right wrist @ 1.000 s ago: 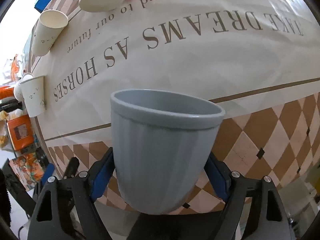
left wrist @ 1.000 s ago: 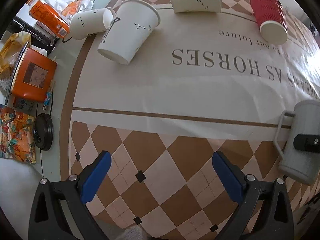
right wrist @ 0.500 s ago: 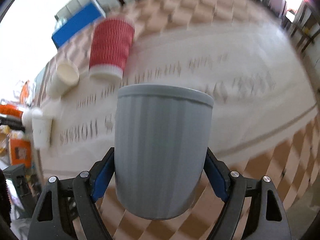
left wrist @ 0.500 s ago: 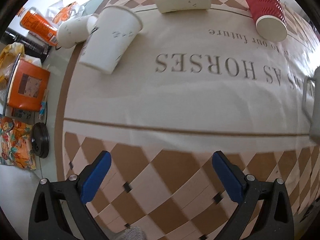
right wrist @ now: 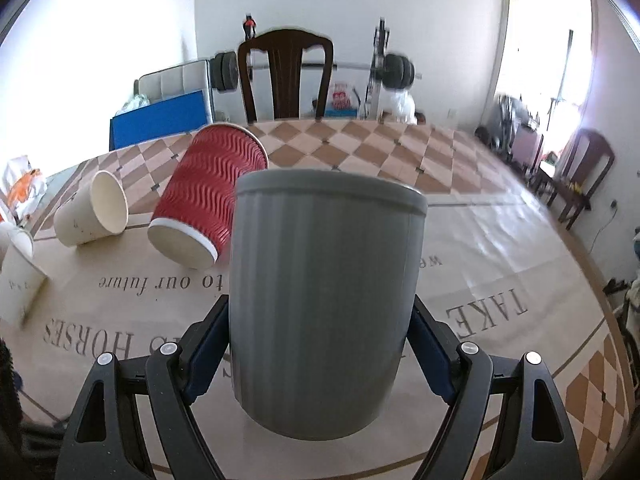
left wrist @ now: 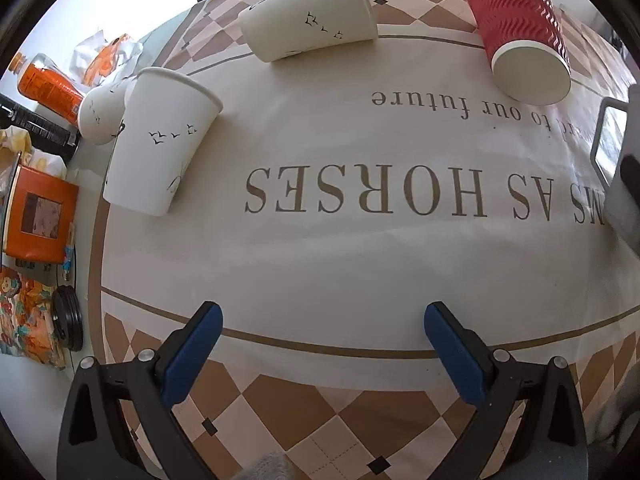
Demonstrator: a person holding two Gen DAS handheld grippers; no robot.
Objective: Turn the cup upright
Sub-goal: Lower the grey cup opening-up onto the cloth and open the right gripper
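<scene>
While level, the right claw (right wrist: pixel 320 344) grips the grey cup (right wrist: pixel 324 300) upright.

Your bench (left wrist: pixel 360 264), under a cream lettered checkered cloth, carried a toppled red ribbed paper cup (left wrist: pixel 520 28) and white paper cups (left wrist: pixel 160 148).

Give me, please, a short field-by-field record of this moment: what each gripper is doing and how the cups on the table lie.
right gripper: shut on the grey cup, rim up, held above the tablecloth
left gripper: open, holding nothing, over the tablecloth
red cup: on its side
white cup near left edge: on its side
white cup at far side: on its side
small white cup: partly hidden, pose unclear
black lid: off the cloth, at the left
</scene>
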